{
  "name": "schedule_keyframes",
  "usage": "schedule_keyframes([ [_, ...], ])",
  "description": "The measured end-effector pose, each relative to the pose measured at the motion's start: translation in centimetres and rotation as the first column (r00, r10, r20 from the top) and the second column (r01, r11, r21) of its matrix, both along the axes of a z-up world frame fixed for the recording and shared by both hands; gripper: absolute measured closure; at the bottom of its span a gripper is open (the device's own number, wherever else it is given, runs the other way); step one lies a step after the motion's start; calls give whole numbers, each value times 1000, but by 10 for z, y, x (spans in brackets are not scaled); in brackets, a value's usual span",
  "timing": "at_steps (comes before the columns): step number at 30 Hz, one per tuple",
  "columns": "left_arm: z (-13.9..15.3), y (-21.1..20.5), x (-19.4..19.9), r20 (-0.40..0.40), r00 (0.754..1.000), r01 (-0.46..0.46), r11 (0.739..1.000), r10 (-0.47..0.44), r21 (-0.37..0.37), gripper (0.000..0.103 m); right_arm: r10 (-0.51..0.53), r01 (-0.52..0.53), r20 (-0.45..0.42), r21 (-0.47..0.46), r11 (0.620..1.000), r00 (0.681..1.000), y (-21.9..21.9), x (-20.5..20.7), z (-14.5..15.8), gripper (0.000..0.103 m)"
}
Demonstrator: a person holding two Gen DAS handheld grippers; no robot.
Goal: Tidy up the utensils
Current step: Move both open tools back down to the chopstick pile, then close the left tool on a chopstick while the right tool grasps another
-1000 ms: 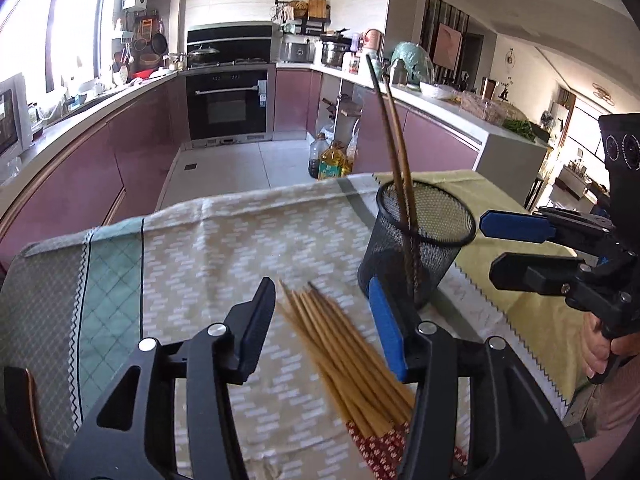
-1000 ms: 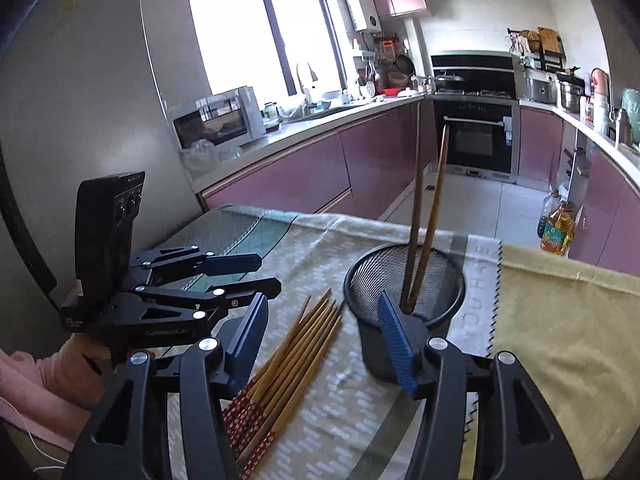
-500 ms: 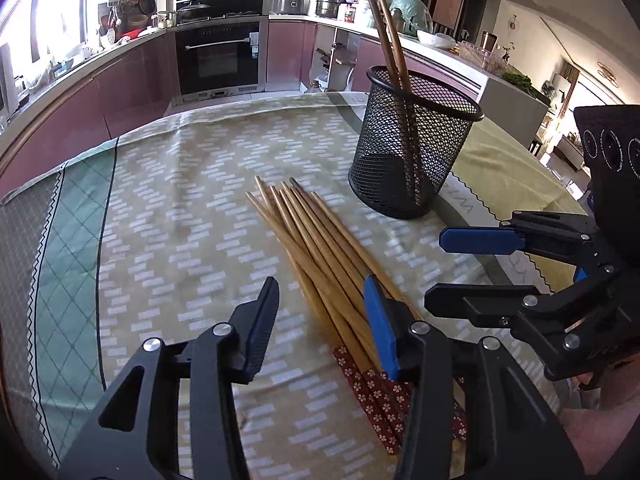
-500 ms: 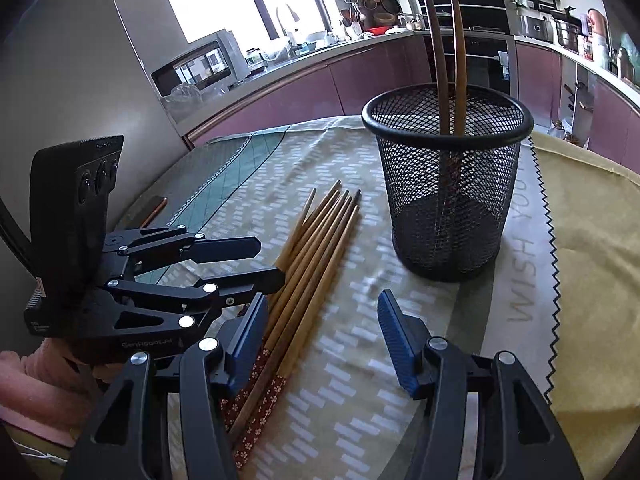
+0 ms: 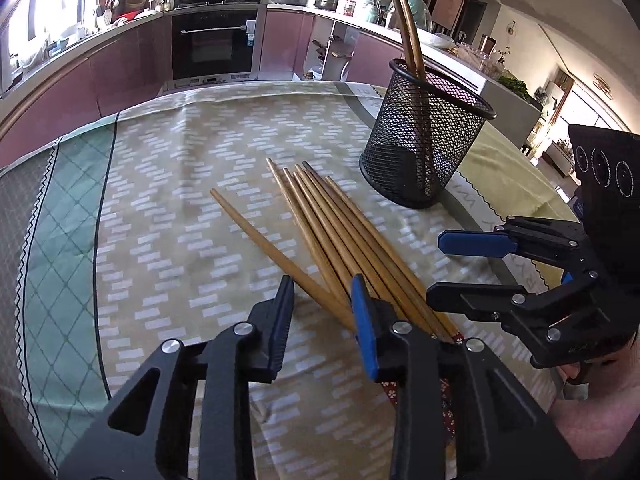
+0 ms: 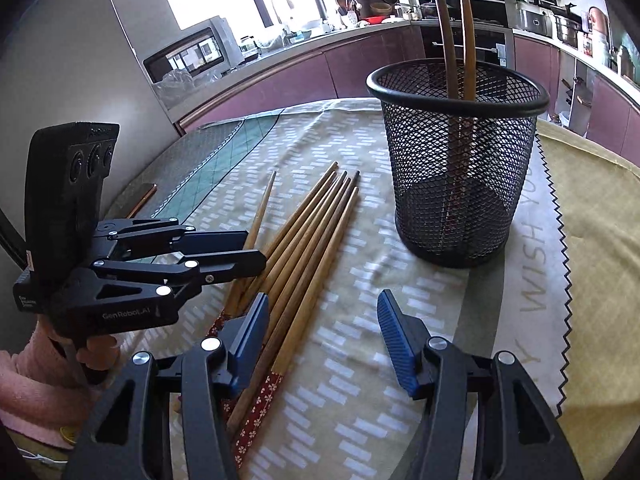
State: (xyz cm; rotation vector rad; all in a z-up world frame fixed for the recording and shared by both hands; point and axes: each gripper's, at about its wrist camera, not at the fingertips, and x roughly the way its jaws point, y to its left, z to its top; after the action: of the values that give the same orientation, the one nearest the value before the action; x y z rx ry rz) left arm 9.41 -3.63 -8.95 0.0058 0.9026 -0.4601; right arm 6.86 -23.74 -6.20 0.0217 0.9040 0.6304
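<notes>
Several wooden chopsticks (image 5: pixel 340 224) lie in a fan on the patterned tablecloth; they also show in the right wrist view (image 6: pixel 308 240). One chopstick (image 5: pixel 264 240) lies apart to the left, and its thick end runs between the fingers of my left gripper (image 5: pixel 322 292), which is partly open around it. A black mesh holder (image 5: pixel 424 144) stands upright with two chopsticks in it; it also shows in the right wrist view (image 6: pixel 460 160). My right gripper (image 6: pixel 320 312) is open and empty, low over the cloth beside the fan.
The tablecloth (image 5: pixel 160 200) covers the table, with a yellow cloth (image 6: pixel 592 240) under the holder's far side. Kitchen counters and an oven (image 5: pixel 216 40) lie beyond the table. A microwave (image 6: pixel 188 52) stands on the counter.
Both grippers have come lower and closer to the chopsticks. One chopstick has swung away from the fan to the left, and my left gripper's fingers have narrowed around its thick end.
</notes>
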Motion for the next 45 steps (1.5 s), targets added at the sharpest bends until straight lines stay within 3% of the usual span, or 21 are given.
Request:
schedule_keyframes([
  [11,0,11,2,-5,1000,-1,1000,1,-2,82,-4,5,6,-63,998,1000,9,6,-1,64],
  [23,0,22,2,-14,1000,-16,1000,16,-18,82,-19,22,24,-137,990,1000,19,10,-1,65],
  [26,0,25,2,-17,1000,-19,999,18,-27,82,-20,26,37,-171,985,999,21,9,-1,70],
  [40,-3,10,12,8,999,-36,995,35,90,81,-38,46,50,-165,985,998,30,19,-4,68],
  [45,-4,2,10,33,999,-42,989,38,140,86,-50,57,46,-157,986,998,27,20,-3,75],
])
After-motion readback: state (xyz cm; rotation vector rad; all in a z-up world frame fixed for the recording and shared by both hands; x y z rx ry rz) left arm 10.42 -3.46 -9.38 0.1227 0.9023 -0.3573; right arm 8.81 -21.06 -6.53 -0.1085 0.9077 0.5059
